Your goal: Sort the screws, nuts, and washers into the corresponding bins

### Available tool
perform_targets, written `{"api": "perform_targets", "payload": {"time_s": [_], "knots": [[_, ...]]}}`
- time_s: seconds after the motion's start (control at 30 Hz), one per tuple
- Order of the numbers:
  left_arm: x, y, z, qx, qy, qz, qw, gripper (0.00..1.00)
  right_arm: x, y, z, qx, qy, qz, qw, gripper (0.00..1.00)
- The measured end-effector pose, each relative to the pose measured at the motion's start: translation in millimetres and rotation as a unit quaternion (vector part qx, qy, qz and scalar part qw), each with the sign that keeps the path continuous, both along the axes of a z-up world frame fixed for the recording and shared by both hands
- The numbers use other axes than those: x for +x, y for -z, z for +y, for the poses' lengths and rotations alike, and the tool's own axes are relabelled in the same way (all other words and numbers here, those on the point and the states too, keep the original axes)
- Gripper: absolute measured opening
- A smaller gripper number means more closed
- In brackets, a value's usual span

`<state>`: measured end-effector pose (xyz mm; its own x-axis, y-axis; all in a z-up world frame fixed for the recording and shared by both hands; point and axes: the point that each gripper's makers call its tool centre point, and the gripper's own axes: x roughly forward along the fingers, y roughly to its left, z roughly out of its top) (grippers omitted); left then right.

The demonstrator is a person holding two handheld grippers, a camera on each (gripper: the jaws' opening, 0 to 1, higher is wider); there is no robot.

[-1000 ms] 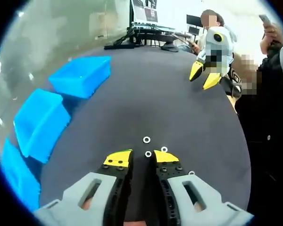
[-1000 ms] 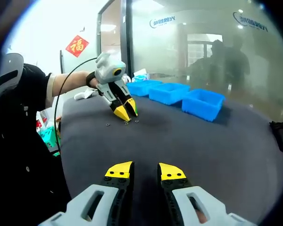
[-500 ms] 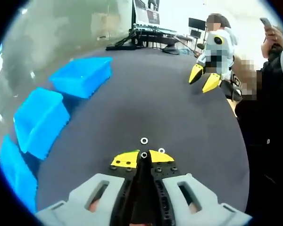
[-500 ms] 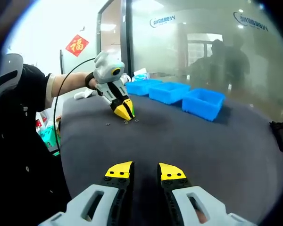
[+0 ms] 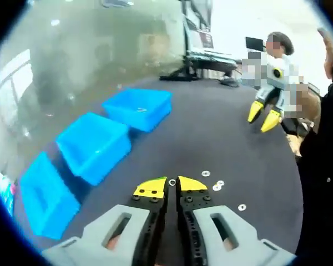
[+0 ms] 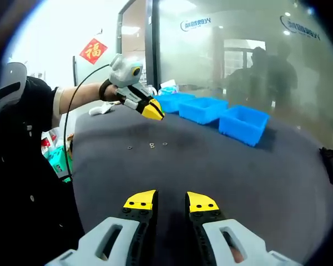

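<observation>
Washer (image 5: 172, 182) sits pinched at the tips of the left gripper (image 5: 172, 185), whose yellow-tipped jaws have gone from parted around it a second ago to closed on it half a second ago, and the gripper has since lifted off the worktop (image 5: 211, 138) and swung toward the bins; in the right gripper view it now hangs in the air above the dark surface near the first bin, where before it was down among the loose parts. Judgement: pick done, carry under way, drop into the proper bin is next. Count, near to far, in the left gripper view: one washer in the jaws; four small loose rings left on the worktop just right of the tips, at (image 5: 205, 173), (image 5: 220, 183), (image 5: 215, 187) and (image 5: 242, 207) — too small to tell washers from nuts. Three blue bins in a row: near (image 5: 41, 202), middle (image 5: 94, 145), far (image 5: 140, 108); the far one holds a small pale piece, kind unclear. Right gripper (image 6: 171, 200) hovers idle over bare worktop, jaws a narrow gap apart, holding nothing. Screws: none made out.
</observation>
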<state>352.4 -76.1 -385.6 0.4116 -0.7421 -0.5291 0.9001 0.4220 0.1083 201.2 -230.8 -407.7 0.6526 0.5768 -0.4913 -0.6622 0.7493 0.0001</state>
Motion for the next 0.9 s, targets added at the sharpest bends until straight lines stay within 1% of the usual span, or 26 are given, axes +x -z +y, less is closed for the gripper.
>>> {"api": "perform_targets", "payload": {"time_s": [0.1, 0.17, 0.2, 0.27, 0.3, 0.33, 0.37, 0.4, 0.43, 0.5, 0.53, 0.6, 0.83, 0.9], "knots": [[18.6, -11.5, 19, -0.01, -0.043, -0.025, 0.9987, 0.0, 0, -1.5, 4, -0.003, -0.004, 0.0, 1.0, 0.17], [34.1, -19.9, 35, -0.022, -0.081, -0.034, 0.9959, 0.0, -1, -3.4, 7, -0.006, -0.006, -0.001, 1.0, 0.17], [39.5, -22.1, 42, -0.023, -0.093, -0.038, 0.9946, 0.0, -1, -4.5, 9, -0.007, -0.008, -0.002, 0.9999, 0.17], [54.9, -27.3, 61, -0.029, -0.126, -0.047, 0.9906, 0.0, -1, -7.4, 10, -0.008, -0.01, -0.003, 0.9999, 0.17], [66.4, -29.7, 75, -0.031, -0.154, -0.053, 0.9862, 0.0, -1, -7.8, 10, -0.009, -0.01, -0.004, 0.9999, 0.17], [76.6, -31.5, 87, -0.027, -0.178, -0.066, 0.9814, 0.0, -1, -8.3, 11, -0.011, -0.01, -0.004, 0.9999, 0.17], [85.2, -32.9, 97, -0.02, -0.192, -0.082, 0.9778, 0.0, -1, -8.8, 11, -0.012, -0.011, -0.004, 0.9999, 0.17], [91.6, -33.3, 105, -0.017, -0.205, -0.088, 0.9747, 0.0, -1, -9.3, 12, -0.013, -0.012, -0.004, 0.9998, 0.17], [96.9, -34.3, 110, -0.024, -0.218, -0.087, 0.9717, 0.0, 0, -9.8, 13, -0.014, -0.013, -0.004, 0.9998, 0.17], [104.6, -35.3, 116, -0.033, -0.229, -0.08, 0.9696, 0.0, 0, -11.4, 15, -0.016, -0.014, -0.004, 0.9998, 0.17], [108.9, -36.2, 119, -0.037, -0.238, -0.081, 0.9671, 0.0, 0, -12.1, 16, -0.015, -0.014, -0.005, 0.9998, 0.17], [115.2, -35.6, 122, -0.037, -0.244, -0.082, 0.9655, 0.0, 1, -12.6, 18, -0.017, -0.015, -0.005, 0.9997, 0.17], [139.6, -34.4, 128, -0.046, -0.27, -0.077, 0.9588, 0.0, 1, -10.9, 20, -0.022, -0.017, -0.001, 0.9996, 0.17], [148.4, -34.1, 128, -0.05, -0.277, -0.07, 0.9571, 0.0, 1, -10.5, 21, -0.022, -0.017, 0.0, 0.9996, 0.17]]}}
